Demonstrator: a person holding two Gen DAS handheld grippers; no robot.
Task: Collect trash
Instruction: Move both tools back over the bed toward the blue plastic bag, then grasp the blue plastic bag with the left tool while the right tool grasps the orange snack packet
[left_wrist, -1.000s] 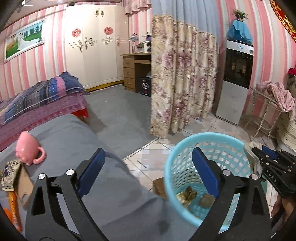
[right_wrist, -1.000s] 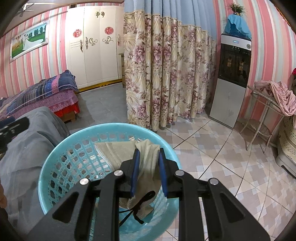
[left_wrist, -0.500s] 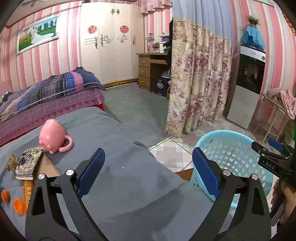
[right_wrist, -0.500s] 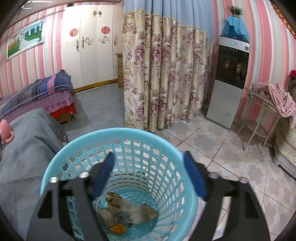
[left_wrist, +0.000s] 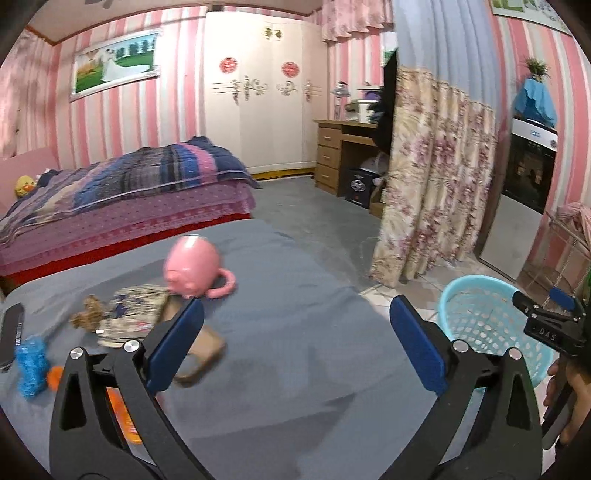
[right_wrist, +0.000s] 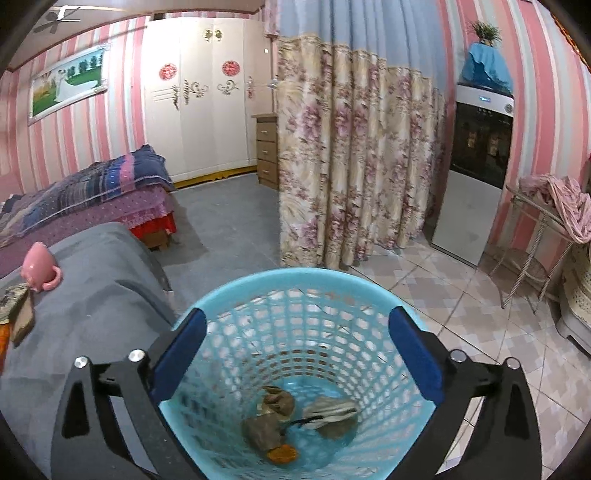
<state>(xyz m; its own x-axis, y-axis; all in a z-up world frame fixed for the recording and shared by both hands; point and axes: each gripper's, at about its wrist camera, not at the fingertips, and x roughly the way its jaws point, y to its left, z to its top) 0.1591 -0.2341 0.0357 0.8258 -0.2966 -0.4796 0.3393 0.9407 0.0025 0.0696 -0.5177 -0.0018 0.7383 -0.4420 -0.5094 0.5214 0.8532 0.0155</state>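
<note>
The right gripper (right_wrist: 295, 354) hangs over the mouth of the blue basket (right_wrist: 236, 291), which stands on the tiled floor beside the grey-covered tabletop (right_wrist: 96, 291). Its fingers (right_wrist: 177, 354) have just been opening and now stand wide apart with nothing between them. At the bottom of the basket lie several pieces of trash: a pale striped cloth with a dark string (right_wrist: 332, 415), two crumpled brownish wads (right_wrist: 267, 417), and an orange scrap (right_wrist: 282, 452).

The left gripper (left_wrist: 295, 347) is over the tabletop (left_wrist: 295, 295), and its fingers (left_wrist: 173, 350) are also spread wide, having just opened a little further, with nothing held. Ahead of it and to its left, more litter lies on the grey cover: a patterned wrapper (left_wrist: 133, 314), a brown crumpled bit (left_wrist: 88, 314) beside it, a flat cardboard piece (left_wrist: 203, 350) partly hidden by the left finger, a fuzzy blue thing (left_wrist: 33, 365) and an orange piece (left_wrist: 55, 376) just beside it. A dark flat object (left_wrist: 11, 332) sits at the far left edge. A pink mug (left_wrist: 194, 267) lies tipped on its side near the wrapper. In the left view the basket (left_wrist: 476, 325) shows at the right, off the tabletop's edge, with the right gripper (left_wrist: 546, 325) above its rim and a hand (left_wrist: 569, 398) below it.
</note>
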